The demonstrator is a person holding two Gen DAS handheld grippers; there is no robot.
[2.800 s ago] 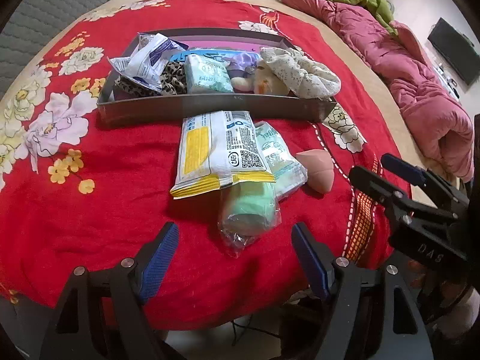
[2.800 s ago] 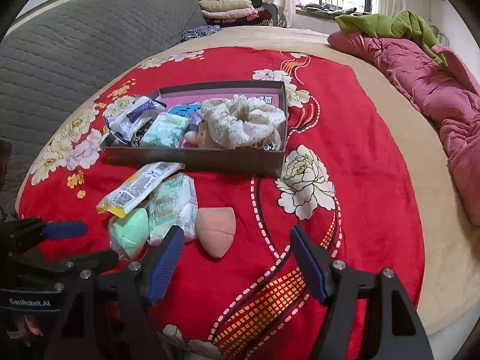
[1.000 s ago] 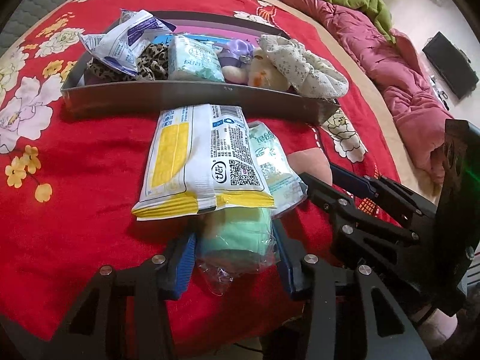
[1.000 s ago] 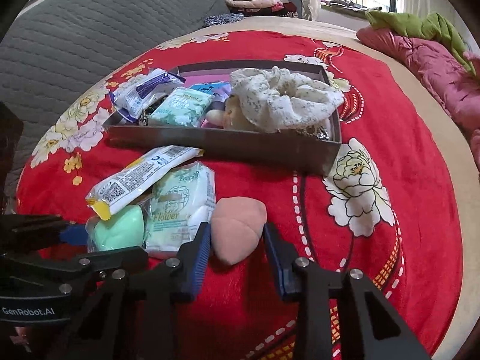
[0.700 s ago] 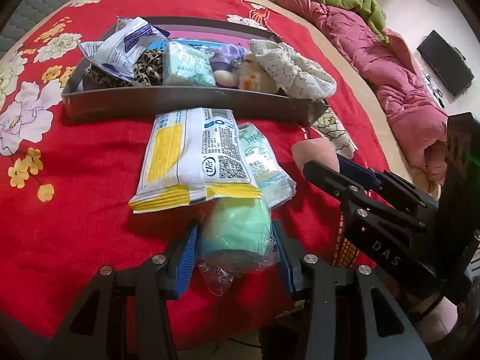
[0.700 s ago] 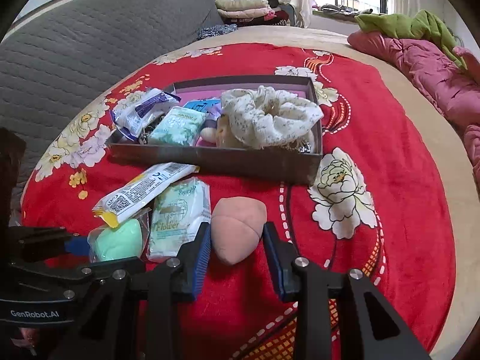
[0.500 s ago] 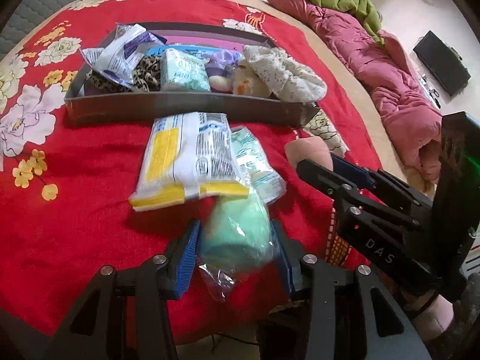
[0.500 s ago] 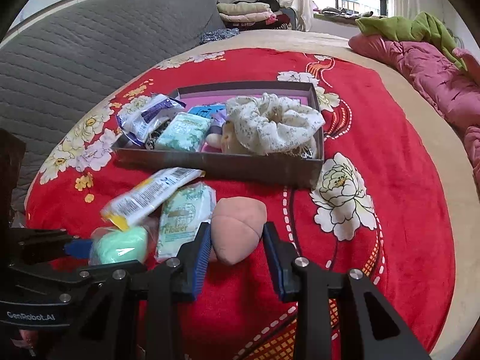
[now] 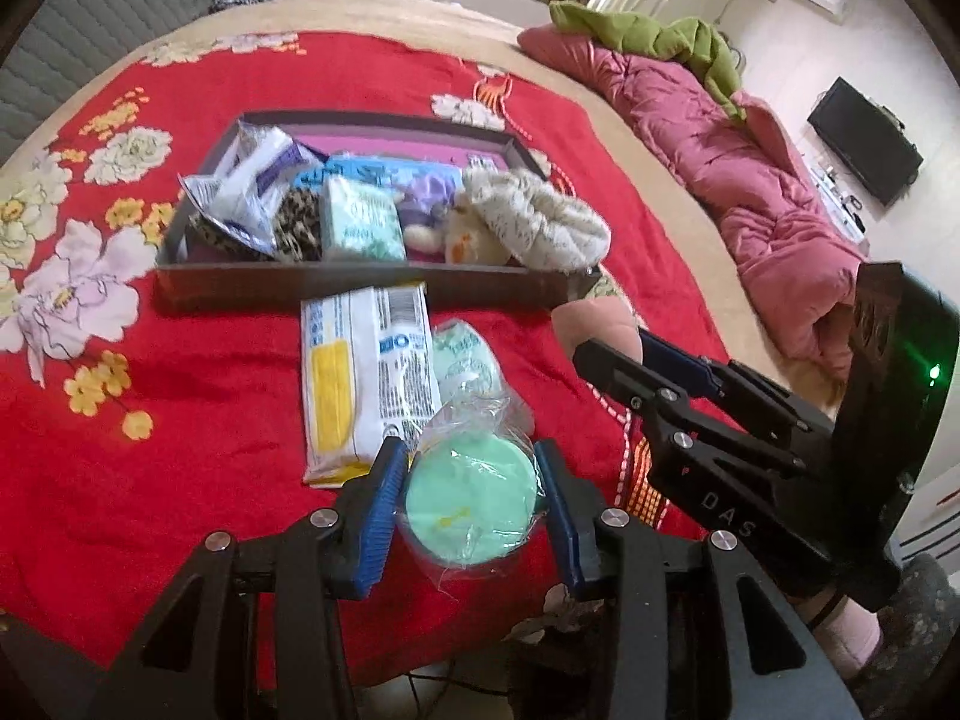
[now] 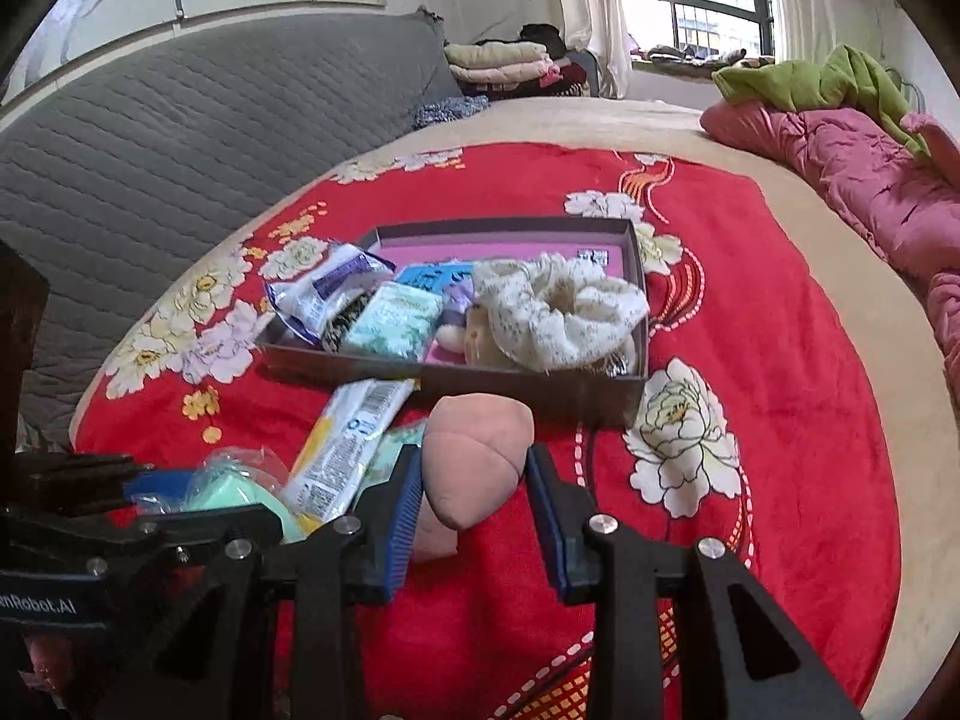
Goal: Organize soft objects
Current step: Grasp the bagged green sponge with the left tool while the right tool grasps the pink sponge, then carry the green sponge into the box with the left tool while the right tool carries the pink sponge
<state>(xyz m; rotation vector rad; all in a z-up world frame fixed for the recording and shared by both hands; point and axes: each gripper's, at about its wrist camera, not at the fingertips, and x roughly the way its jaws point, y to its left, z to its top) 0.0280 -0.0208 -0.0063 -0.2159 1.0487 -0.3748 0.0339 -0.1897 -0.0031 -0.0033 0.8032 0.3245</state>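
Observation:
A mint-green sponge in a clear bag (image 9: 471, 501) is clamped in my left gripper (image 9: 468, 468) and hangs above the red flowered blanket. The jaws are closing tighter on it. My right gripper (image 10: 474, 468) is shut on a pink teardrop sponge (image 10: 480, 432), also lifted. In the left wrist view the right gripper (image 9: 609, 345) holds that pink sponge (image 9: 594, 315) to the right. A white-and-yellow wipes pack (image 9: 360, 378) and a green tissue pack (image 9: 462, 360) lie on the blanket. Behind them a dark box (image 9: 360, 288) holds a lacy scrunchie (image 9: 534, 222) and several packets.
The blanket (image 9: 150, 450) ends at the bed's near edge just under both grippers. A pink quilt (image 9: 750, 180) with a green cloth lies along the right side. A grey padded headboard (image 10: 180, 138) bounds the left; folded clothes are stacked far back.
Both grippers, open at first, have shut on the green and pink sponges. Over the last second they rose, lifting the sponges off the blanket; the wipes pack slid off the green one.

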